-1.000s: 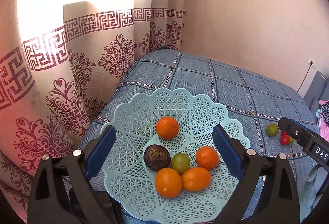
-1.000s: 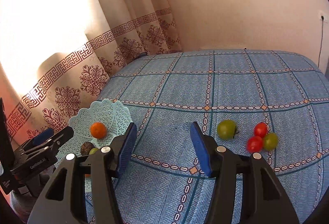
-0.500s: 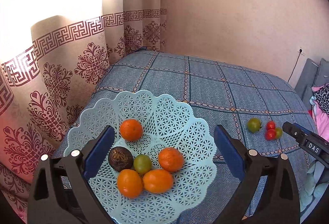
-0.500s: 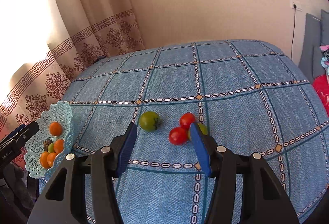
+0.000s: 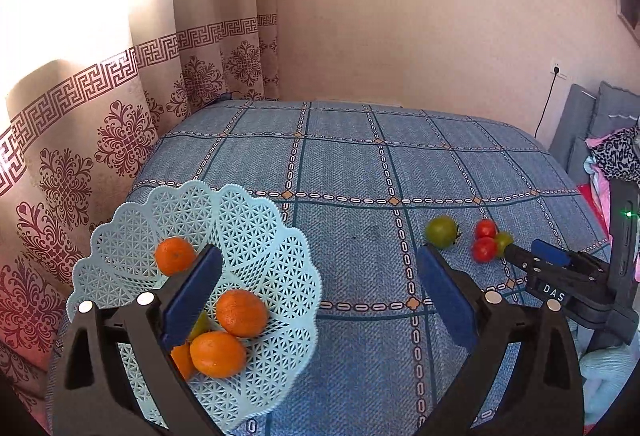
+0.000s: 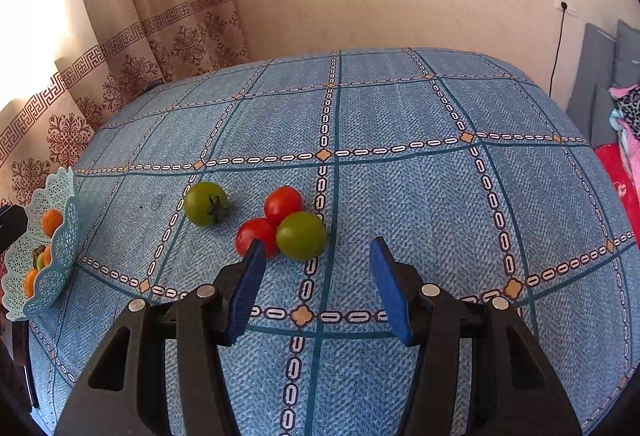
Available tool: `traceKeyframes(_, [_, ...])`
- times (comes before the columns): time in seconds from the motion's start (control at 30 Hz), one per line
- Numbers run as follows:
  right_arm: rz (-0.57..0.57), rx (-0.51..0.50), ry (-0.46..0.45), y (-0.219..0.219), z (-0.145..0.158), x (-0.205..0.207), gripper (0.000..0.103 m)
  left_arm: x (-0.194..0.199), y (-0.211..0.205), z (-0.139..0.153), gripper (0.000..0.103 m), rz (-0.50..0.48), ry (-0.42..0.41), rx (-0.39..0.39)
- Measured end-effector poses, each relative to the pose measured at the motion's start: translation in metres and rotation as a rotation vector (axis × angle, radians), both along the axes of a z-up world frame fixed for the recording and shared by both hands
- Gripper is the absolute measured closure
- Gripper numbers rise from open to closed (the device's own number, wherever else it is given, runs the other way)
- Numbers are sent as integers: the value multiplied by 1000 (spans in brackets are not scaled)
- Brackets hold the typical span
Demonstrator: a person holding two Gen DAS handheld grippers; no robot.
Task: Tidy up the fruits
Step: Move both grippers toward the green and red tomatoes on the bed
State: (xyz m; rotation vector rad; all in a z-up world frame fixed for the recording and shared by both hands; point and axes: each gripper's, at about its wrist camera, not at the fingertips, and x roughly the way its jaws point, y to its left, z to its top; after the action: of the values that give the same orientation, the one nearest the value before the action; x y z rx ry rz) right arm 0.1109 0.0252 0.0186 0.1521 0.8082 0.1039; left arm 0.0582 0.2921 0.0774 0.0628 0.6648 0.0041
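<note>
At the left edge of the right wrist view, the basket sits on the desk with oranges inside; the left gripper hangs over it, jaws open and empty. Mid-frame lie a lone green tomato and a touching cluster of red tomatoes with another green one. The right gripper, jaws open, is nearer; the cluster lies just ahead, slightly left of its gap.
</note>
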Motion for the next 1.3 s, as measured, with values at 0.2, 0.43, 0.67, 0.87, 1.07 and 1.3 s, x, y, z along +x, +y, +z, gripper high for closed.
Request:
traceKeyframes(0.2, [11, -20, 14, 1, -7, 12, 50, 9, -19, -5, 4, -28, 12, 14])
traceKeyframes(0.43, [30, 4, 11, 1, -9, 20, 51, 19, -35, -12, 4, -47, 29, 25])
traceKeyframes(0.67, [60, 101, 33, -6, -12, 25, 60, 35, -47, -21, 4, -64, 49, 39])
traceKeyframes(0.87, [90, 140, 40, -6, -12, 27, 70, 47, -62, -28, 4, -85, 64, 64])
traceKeyframes(1.07, [98, 164, 49, -7, -12, 28, 73, 59, -74, -36, 4, -94, 79, 89])
traceKeyframes(1.3, [44, 144, 0, -15, -1, 18, 73, 68, -84, -43, 4, -95, 79, 112])
